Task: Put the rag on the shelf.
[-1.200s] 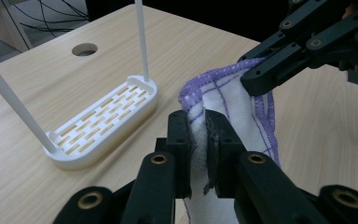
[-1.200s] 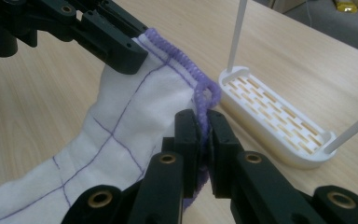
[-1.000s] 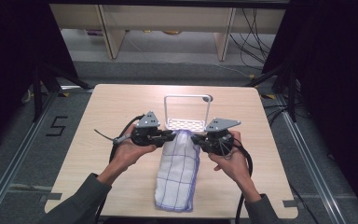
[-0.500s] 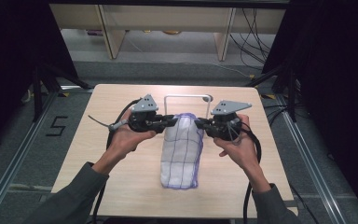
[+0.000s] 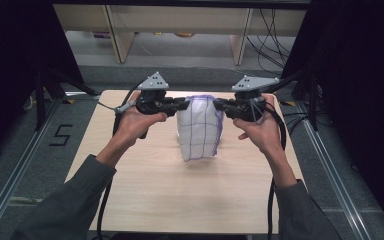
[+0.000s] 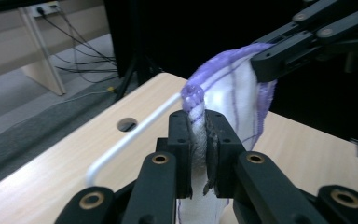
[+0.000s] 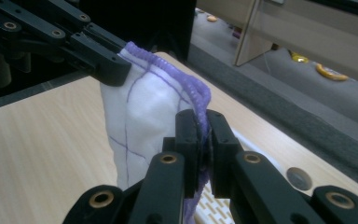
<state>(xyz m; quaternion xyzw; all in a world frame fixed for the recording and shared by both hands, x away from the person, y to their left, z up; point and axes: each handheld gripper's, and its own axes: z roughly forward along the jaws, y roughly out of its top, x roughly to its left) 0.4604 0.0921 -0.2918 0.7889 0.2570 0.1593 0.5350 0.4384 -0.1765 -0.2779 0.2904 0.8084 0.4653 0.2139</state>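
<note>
Lifted above the worktop (image 5: 145,190): white cloth with purple grid (image 5: 199,131), hanging free, top corners pinched by left hand-held gripper (image 5: 182,104) and right hand-held gripper (image 5: 219,104), each clamped on the purple hem, apparently to spread it flat. Earlier mostly lying along the worktop; now raised farther back, probably over the white wire rack (image 6: 121,145).

The cloth (image 5: 200,127) was white with a thin purple grid and a purple hem. Both grippers, left (image 5: 180,105) and right (image 5: 221,105), were black with brass-coloured pins and grey top plates. The table (image 5: 145,185) was pale wood grain; the rack (image 6: 121,144) was white. The sleeves (image 5: 65,205) were grey.
</note>
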